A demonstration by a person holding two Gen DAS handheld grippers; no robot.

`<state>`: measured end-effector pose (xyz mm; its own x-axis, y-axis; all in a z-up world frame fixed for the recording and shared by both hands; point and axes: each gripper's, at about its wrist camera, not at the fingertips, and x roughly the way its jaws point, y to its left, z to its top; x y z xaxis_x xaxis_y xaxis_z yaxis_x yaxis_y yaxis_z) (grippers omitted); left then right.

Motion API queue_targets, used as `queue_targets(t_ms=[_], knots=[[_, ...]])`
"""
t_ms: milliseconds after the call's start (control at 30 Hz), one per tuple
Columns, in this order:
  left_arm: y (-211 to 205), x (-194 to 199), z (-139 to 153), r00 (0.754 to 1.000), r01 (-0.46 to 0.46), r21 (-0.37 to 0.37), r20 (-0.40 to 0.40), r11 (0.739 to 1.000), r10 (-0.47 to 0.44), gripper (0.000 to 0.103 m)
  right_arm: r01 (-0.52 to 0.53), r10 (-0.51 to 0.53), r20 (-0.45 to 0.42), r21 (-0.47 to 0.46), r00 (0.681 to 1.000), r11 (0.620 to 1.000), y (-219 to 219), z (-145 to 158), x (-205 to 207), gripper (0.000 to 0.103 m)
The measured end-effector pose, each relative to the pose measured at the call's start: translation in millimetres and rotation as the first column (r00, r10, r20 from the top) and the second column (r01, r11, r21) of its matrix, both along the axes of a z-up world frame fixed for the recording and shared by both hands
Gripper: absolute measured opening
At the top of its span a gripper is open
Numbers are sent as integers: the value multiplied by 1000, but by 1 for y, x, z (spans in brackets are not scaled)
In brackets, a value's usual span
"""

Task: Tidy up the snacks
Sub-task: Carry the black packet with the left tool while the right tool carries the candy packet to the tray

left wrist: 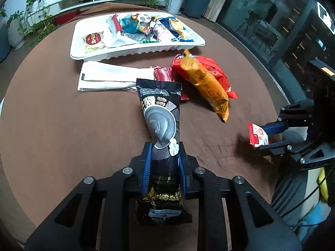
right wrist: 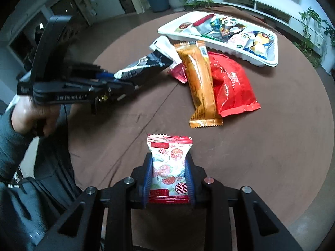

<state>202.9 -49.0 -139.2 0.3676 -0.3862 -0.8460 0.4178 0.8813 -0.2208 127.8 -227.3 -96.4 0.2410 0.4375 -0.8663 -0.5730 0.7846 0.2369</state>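
Both packets are off the brown table (left wrist: 62, 125): the left gripper (left wrist: 164, 167) pinches the long black sachet (left wrist: 161, 115) near its lower end, and the right gripper (right wrist: 168, 171) squeezes the small red-and-white packet (right wrist: 168, 163) across its middle. Both look light, crinkly and slippery, so mid-body holds seem safest. The white tray (left wrist: 136, 51) sits well beyond, already holding snacks.

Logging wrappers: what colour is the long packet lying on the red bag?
Orange packet, clearest in the right wrist view, lying across the red bag.
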Motion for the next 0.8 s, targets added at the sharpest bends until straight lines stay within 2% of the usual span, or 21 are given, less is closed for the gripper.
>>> queue_targets(t_ms=[200, 433, 600, 800], knots=[[10, -8, 13, 1000, -18, -35, 20, 999, 19, 21, 20, -20, 2, 74, 1000, 997, 7, 8, 10, 31], [26, -2, 47, 997, -37, -111, 69, 993, 45, 21, 77, -78, 2, 159, 997, 984, 4, 21, 22, 30], [43, 23, 72, 992, -62, -161, 98, 985, 79, 21, 152, -160, 12, 235, 987, 960, -11, 40, 42, 31], [62, 71, 95, 986, -95, -202, 113, 975, 120, 21, 254, -277, 42, 288, 960, 923, -31, 68, 78, 31]])
